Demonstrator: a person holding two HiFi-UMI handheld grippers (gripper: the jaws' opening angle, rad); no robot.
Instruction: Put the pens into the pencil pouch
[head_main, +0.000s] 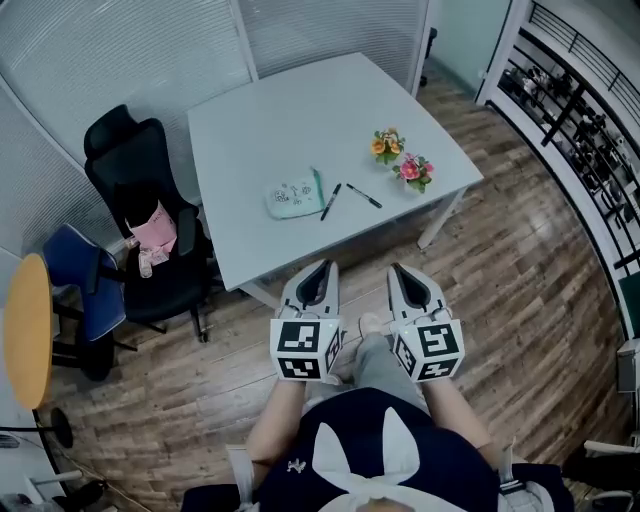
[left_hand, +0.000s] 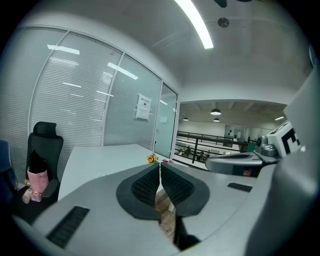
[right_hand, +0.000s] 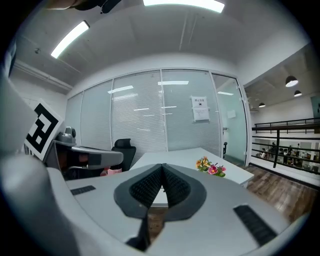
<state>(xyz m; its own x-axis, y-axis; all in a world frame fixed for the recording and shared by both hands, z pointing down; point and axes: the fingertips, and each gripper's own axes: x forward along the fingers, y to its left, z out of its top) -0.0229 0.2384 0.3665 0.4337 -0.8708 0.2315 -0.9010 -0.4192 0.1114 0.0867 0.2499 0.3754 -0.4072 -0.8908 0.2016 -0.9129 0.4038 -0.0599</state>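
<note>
Two pens (head_main: 331, 201) lie loose on the white table (head_main: 290, 110), well ahead of both sets of jaws and apart from them, the two slanting toward each other with their near ends close. Just to their left sits the pale green pouch (head_main: 293, 195), flat on the tabletop, almost touching the nearer pen and roughly straight out in front of the left jaws. Beyond the pens, farther from the jaws and over toward the right edge, two little bunches of flowers (head_main: 401, 158) stand side by side. Now the left gripper (head_main: 321, 267): jaws pressed together, the ribbed pads meeting, nothing between them, held off the table's near edge over the wood floor (head_main: 520, 300). The right gripper (head_main: 398, 269) is the same, jaws fully closed on nothing, level with its partner and just beside it. From the right gripper view the flowers show to the right of the closed tips; from the left gripper view they peek just over the tips. Off to the left of the left jaws, a black office chair (head_main: 140, 190) stands against the table with a pink bag (head_main: 153, 232) on its seat.
</note>
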